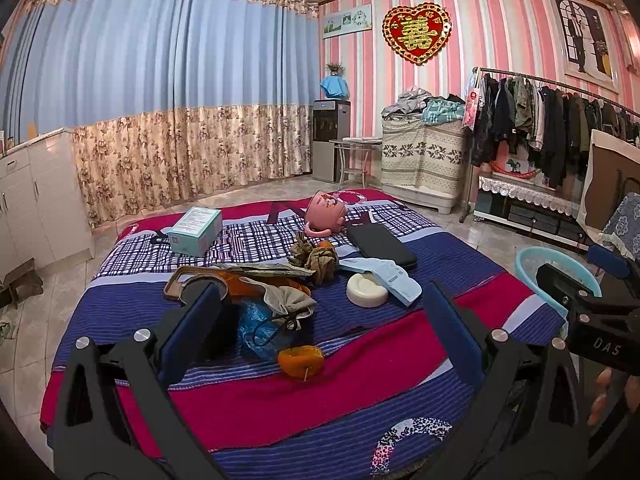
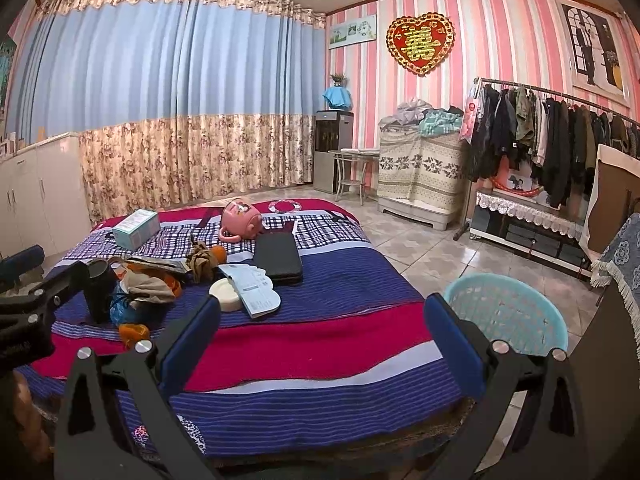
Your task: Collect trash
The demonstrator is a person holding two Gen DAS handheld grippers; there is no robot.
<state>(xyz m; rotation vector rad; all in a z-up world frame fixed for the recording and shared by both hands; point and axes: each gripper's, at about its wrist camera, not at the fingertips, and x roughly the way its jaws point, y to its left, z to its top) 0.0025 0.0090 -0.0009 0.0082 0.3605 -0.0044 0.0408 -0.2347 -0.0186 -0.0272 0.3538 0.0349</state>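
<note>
On the low table under a striped blanket (image 1: 360,364) lies trash: an orange peel (image 1: 301,361) near the front, a blue plastic bag (image 1: 258,326), a crumpled beige wrapper (image 1: 286,300), more orange peel (image 1: 240,282) and crumpled brown paper (image 1: 318,258). My left gripper (image 1: 320,328) is open and empty, just above the front peel. My right gripper (image 2: 320,340) is open and empty over the blanket's front right part. A light blue basket (image 2: 508,312) stands on the floor to the right of the table; it also shows in the left wrist view (image 1: 536,260).
Also on the table are a teal box (image 1: 196,230), a tipped pink cup (image 1: 325,210), a black case (image 1: 380,246), a white round disc (image 1: 367,289), a folded leaflet (image 1: 384,276) and a brown phone case (image 1: 184,278). A clothes rack (image 2: 552,140) stands at the right.
</note>
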